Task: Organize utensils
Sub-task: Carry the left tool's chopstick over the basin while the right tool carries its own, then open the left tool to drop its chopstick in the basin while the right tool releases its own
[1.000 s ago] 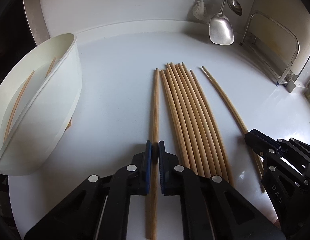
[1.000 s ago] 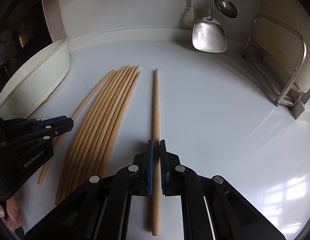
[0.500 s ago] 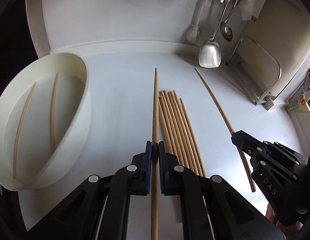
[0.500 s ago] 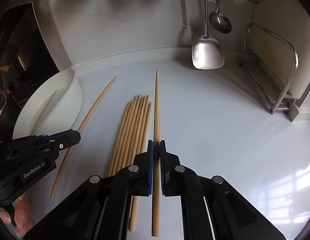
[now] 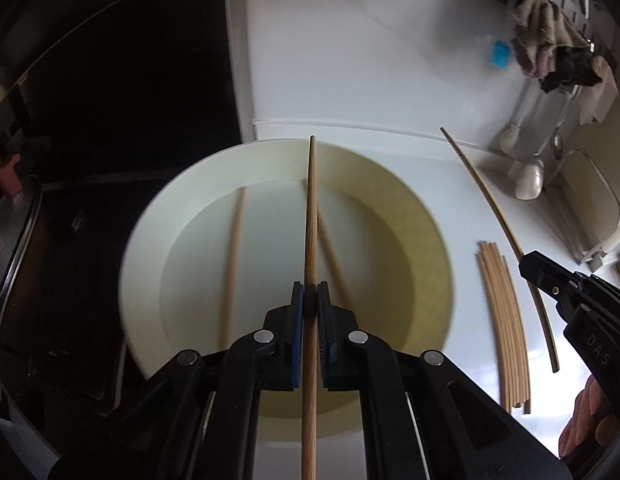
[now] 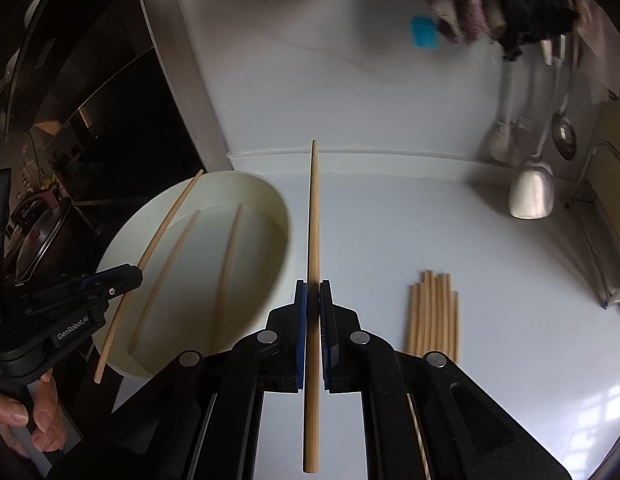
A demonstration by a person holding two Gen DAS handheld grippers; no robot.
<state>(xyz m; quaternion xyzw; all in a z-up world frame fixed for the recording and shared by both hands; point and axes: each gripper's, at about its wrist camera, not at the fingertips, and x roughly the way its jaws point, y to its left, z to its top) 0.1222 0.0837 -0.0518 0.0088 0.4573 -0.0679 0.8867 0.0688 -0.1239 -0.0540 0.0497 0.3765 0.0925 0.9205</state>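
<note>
My left gripper (image 5: 309, 292) is shut on a wooden chopstick (image 5: 311, 216) held in the air over the white bowl (image 5: 405, 208). Two chopsticks (image 5: 234, 248) lie inside that bowl. In the right wrist view my right gripper (image 6: 313, 292) is shut on another chopstick (image 6: 313, 216), just right of the bowl (image 6: 270, 196) and above the counter. A bundle of several chopsticks (image 6: 431, 312) lies on the counter to the right. The left gripper (image 6: 134, 274) shows at the left of that view, its chopstick (image 6: 158, 240) over the bowl's rim.
A metal spatula (image 6: 531, 192) and ladle (image 6: 563, 132) hang at the back right beside a metal rack (image 6: 605, 264). Cloths (image 6: 461, 8) hang above. A dark stove area with a pot (image 5: 14, 240) lies left of the white counter (image 6: 389, 220). A hand (image 6: 30, 412) grips the left tool.
Both grippers rose and swung left with their chopsticks. The left one now hangs over the bowl; the bundle on the counter has slid to the right of both views.
</note>
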